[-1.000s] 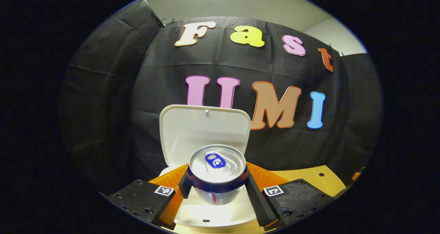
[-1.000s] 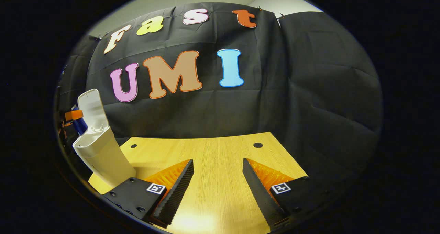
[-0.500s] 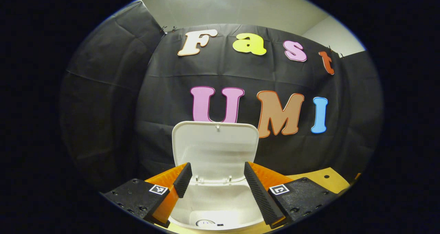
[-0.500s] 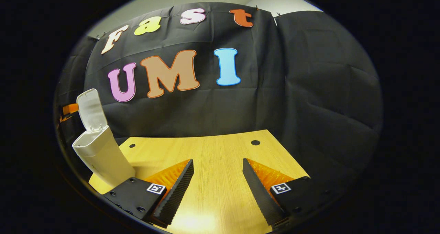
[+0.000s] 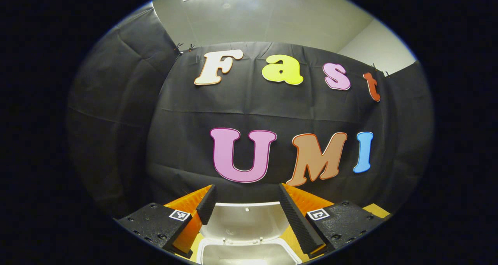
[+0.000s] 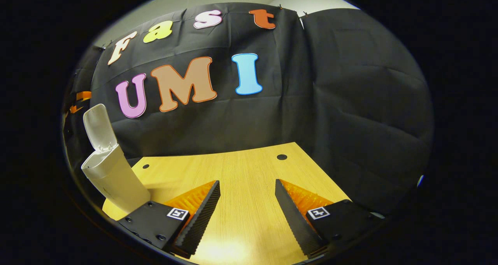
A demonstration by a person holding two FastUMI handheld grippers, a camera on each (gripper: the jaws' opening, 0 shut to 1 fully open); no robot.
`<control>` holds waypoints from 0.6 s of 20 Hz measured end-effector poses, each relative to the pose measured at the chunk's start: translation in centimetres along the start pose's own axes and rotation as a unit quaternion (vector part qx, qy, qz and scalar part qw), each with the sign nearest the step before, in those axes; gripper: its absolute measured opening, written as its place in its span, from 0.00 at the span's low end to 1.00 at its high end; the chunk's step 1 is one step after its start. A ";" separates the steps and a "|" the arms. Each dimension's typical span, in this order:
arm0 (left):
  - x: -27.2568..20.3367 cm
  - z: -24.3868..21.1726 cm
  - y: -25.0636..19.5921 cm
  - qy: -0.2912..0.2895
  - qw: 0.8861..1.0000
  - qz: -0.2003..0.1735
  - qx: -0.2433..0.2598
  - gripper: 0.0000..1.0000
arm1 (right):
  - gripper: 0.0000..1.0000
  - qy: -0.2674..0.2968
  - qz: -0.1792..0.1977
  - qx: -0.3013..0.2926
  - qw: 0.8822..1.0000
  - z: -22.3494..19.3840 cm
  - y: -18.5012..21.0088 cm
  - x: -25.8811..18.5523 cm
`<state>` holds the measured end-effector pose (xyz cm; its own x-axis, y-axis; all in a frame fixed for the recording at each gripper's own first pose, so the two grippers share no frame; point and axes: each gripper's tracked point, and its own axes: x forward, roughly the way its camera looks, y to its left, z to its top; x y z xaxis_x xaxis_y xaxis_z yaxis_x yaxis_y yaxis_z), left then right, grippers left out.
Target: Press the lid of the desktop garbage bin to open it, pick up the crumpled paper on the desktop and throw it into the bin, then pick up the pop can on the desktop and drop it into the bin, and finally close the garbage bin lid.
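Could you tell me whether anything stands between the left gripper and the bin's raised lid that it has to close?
Nothing visible does. The left gripper is open and empty above the bin, and the lid stands upright just past its fingertips, with only open air between.

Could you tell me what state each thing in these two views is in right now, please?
Garbage bin: upright on the table, mouth uncovered.
Bin lid: swung up on its hinge, open.
Left tool: open, nothing between its fingers, above the bin's opening.
Right tool: open, holding nothing, over the table.
Table: bare wood where it shows.
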<state>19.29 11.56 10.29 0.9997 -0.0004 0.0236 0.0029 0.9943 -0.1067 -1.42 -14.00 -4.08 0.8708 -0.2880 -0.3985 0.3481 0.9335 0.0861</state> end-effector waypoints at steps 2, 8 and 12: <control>1.9 0.1 0.1 0.004 1.000 -0.001 0.002 0.93 | 0.95 -0.001 0.000 0.010 1.000 0.0 -0.2 -0.4; 4.7 -4.3 0.1 0.067 0.998 -0.003 -0.003 0.92 | 0.96 -0.013 -0.017 0.020 1.000 0.9 -1.3 -1.2; 3.7 -5.2 0.1 0.078 0.997 -0.003 -0.001 0.92 | 0.96 -0.012 -0.018 0.019 1.000 0.7 -1.4 -1.4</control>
<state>23.16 11.09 5.23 0.9912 -0.0230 -0.1301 0.0087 0.9939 -0.1096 -2.89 -15.01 -2.97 0.8648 -0.3274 -0.3806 0.3926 0.9136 0.1062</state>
